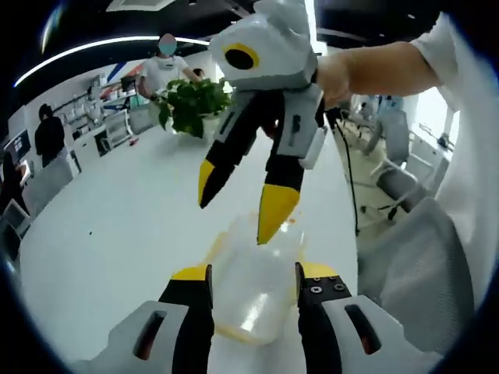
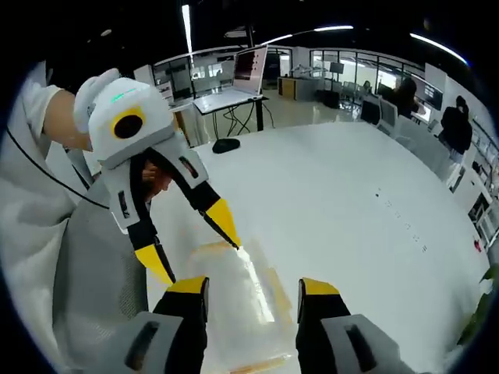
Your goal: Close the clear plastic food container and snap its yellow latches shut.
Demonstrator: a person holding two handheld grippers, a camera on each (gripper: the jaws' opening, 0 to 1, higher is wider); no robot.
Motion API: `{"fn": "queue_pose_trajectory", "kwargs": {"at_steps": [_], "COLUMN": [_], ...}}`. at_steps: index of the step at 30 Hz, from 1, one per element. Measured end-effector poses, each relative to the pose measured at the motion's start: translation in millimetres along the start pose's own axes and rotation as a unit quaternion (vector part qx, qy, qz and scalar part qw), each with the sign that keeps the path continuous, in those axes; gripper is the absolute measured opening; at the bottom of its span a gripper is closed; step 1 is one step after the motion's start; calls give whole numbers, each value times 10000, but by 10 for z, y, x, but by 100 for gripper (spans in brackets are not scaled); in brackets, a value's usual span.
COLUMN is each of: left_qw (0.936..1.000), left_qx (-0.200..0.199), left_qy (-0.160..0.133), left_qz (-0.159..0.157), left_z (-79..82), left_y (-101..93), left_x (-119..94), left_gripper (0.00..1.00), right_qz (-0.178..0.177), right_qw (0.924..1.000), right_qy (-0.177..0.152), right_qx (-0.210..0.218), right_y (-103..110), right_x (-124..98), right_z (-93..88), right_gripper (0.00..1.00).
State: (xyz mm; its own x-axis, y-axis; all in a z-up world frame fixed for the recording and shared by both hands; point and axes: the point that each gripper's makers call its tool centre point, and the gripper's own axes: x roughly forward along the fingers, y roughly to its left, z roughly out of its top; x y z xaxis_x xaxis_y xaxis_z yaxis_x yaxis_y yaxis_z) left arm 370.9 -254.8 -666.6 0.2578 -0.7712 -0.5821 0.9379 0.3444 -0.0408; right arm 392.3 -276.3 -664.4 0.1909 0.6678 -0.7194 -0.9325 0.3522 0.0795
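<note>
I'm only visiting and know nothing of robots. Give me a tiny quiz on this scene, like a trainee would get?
1. True or false: the clear plastic food container with yellow latches rests on the white table.
2. The left gripper has its jaws: A) open either side of the container, B) shut in the air.
3. Fill in: the right gripper, above the container, has ____ jaw tips.

Key: 1 true; 2 A; 3 yellow.

White table (image 1: 132, 210), potted plant (image 1: 195, 105), office desks (image 2: 226, 100), ceiling strip lights (image 2: 187, 23).
</note>
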Motion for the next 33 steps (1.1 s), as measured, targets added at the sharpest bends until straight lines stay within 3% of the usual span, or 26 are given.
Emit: {"fn": "queue_pose_trajectory", "kwargs": {"at_steps": [4, 6, 10, 12, 19, 22, 30, 33], "left_qw": [9998, 9996, 9994, 9994, 9985, 9985, 9982, 9983], "left_qx": [-147, -225, -240, -217, -345, -245, -415, -394], "left_qy": [-37, -96, -151, -166, -174, -196, -198, -200], "left_qz": [107, 121, 194, 222, 400, 456, 393, 382], "left_z": [-7, 1, -3, -29, -215, -287, -469, -518], "left_y": [60, 76, 109, 125, 205, 213, 180, 154], "left_x": [-24, -36, -54, -63, -107, -121, -100, -68], "left_gripper": [47, 50, 55, 57, 61, 61, 71, 74], "right_qz": [-159, -170, -293, -449, -636, -603, -771, -624], "right_qw": [9993, 9986, 9977, 9951, 9936, 9927, 9944, 9945], "right_qy": [-348, -470, -595, -856, -849, -825, -646, -632], "right_qx": [23, 195, 140, 202, 393, 640, 323, 551], "right_y": [3, 24, 55, 39, 31, 63, 121, 148], "right_x": [-70, -87, -114, -145, -132, -95, -18, 1], "right_z": [13, -19, -105, -88, -331, -475, -692, -764], "right_gripper": [40, 44, 50, 56, 75, 70, 80, 80]}}
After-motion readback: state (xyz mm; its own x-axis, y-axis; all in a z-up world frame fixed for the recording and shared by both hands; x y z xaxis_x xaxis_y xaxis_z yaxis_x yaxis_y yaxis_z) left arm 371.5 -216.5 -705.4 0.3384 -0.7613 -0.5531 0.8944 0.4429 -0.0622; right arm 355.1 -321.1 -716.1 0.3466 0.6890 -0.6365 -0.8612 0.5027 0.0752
